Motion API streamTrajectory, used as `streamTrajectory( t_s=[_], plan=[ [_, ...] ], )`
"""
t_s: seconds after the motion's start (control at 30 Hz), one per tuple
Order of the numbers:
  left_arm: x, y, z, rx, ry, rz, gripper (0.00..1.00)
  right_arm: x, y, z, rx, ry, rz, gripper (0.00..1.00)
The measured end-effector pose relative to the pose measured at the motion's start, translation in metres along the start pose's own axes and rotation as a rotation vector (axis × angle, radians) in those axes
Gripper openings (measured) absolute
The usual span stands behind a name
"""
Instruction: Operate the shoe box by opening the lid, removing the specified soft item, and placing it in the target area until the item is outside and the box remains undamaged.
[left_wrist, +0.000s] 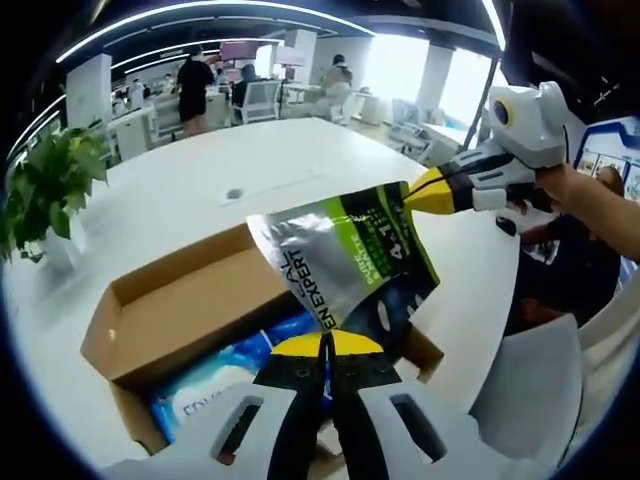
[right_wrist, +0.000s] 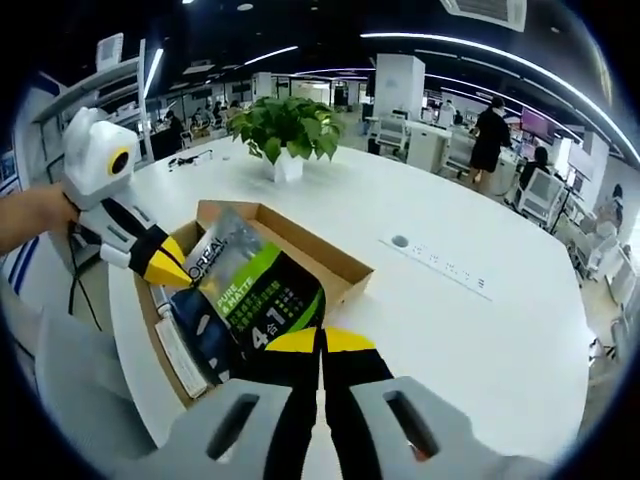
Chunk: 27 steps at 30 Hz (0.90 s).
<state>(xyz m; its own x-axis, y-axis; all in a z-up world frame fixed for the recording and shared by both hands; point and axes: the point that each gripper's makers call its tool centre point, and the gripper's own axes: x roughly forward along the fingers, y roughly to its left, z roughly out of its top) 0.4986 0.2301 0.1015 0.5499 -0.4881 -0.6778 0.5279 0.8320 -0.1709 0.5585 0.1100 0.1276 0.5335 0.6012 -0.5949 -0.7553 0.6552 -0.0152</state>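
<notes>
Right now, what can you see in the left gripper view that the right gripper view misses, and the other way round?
Left gripper view: blue and white soft packs lying inside the box under the pouch.

Right gripper view: a round port and a long strip set in the white table.

Both: the silver and green pouch held over the open cardboard box, the left gripper and right gripper each shut on an end, plus a potted plant.

The pouch (right_wrist: 250, 295) sits above the open box (right_wrist: 335, 262) on the table (right_wrist: 480, 330); plant (right_wrist: 285, 130) at twelve o'clock beyond.
</notes>
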Motion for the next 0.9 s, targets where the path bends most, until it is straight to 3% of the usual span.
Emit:
streamTrajectory(
  t_s=[0.47, 0.9],
  plan=[
    [0.029, -0.034, 0.014, 0.026, 0.008, -0.048, 0.00, -0.016, -0.037, -0.021, 0.045, 0.026, -0.061, 0.00],
    [0.052, -0.053, 0.021, 0.036, 0.025, -0.080, 0.00, -0.023, -0.062, -0.040, 0.060, 0.057, -0.094, 0.00]
  ],
)
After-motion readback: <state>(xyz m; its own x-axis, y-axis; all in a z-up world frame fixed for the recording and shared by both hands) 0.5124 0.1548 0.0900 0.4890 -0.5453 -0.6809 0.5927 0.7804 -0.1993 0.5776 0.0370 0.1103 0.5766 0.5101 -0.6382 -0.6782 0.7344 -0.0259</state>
